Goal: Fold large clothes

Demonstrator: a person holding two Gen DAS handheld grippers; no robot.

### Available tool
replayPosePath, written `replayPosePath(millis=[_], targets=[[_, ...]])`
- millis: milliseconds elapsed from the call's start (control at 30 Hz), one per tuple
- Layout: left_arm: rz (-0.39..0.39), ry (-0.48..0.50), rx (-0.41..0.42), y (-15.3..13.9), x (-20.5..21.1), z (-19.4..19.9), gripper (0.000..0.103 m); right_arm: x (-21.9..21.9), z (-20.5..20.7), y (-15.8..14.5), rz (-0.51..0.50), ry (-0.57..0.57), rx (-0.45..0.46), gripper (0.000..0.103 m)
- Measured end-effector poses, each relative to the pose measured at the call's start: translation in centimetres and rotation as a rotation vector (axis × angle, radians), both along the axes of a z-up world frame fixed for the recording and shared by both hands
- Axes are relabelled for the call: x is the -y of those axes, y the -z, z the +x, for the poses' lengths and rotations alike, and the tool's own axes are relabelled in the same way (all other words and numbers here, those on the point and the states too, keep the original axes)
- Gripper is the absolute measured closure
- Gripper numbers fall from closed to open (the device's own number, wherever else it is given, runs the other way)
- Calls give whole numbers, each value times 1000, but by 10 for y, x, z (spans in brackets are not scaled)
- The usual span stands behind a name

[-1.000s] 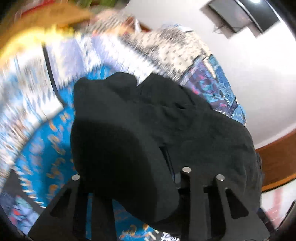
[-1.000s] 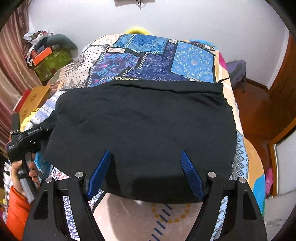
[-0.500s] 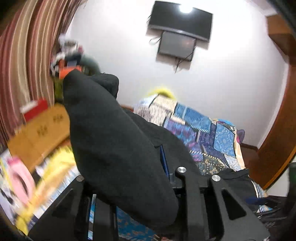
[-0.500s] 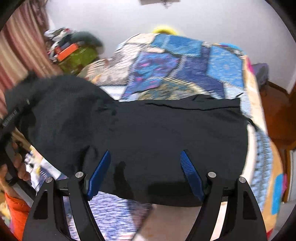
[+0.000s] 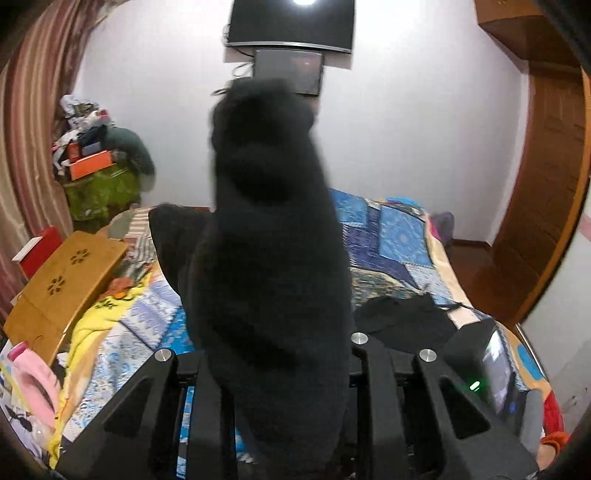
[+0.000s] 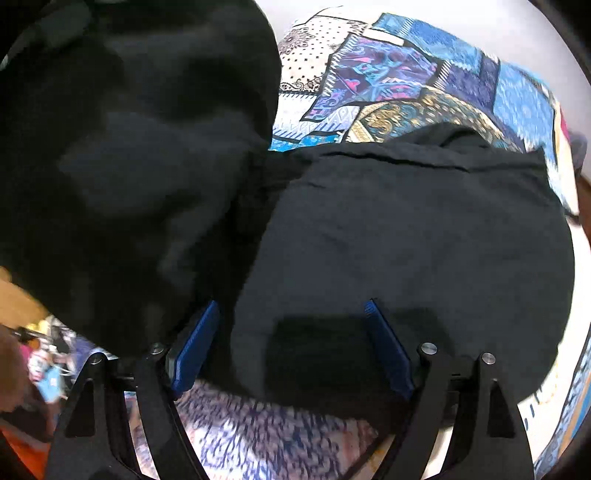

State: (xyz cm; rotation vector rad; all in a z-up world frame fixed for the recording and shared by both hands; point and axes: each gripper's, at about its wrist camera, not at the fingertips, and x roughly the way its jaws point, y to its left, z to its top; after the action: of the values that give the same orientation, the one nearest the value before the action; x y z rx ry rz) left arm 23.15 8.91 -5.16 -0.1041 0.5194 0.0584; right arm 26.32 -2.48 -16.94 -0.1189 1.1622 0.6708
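Left wrist view: left gripper (image 5: 275,369) clamps raised garment (image 5: 273,258) edge above bed (image 5: 399,236); right gripper (image 6: 291,343), spread wide, hovers over flat half lying rightward.

Black garment (image 5: 273,266) blocks the left gripper's (image 5: 275,354) 12 o'clock path. Wooden board (image 5: 62,284) obstructs at 9 o'clock. Bedspread (image 5: 391,236) at 2 o'clock lies bare.

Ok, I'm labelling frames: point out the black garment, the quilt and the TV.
black garment (image 6: 424,236), right wrist view, flat middle of the cloth.
quilt (image 5: 402,236), left wrist view, blue patch.
TV (image 5: 291,22), left wrist view, dark screen.
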Motion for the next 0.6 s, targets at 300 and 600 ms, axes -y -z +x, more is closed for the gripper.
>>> replayPosePath(millis=[300, 600], targets=[[-3, 150, -73, 13, 77, 16, 81, 128, -4, -48, 27, 260, 154, 26], [4, 325, -318, 74, 147, 35, 73, 207, 2, -48, 36, 418, 147, 26]])
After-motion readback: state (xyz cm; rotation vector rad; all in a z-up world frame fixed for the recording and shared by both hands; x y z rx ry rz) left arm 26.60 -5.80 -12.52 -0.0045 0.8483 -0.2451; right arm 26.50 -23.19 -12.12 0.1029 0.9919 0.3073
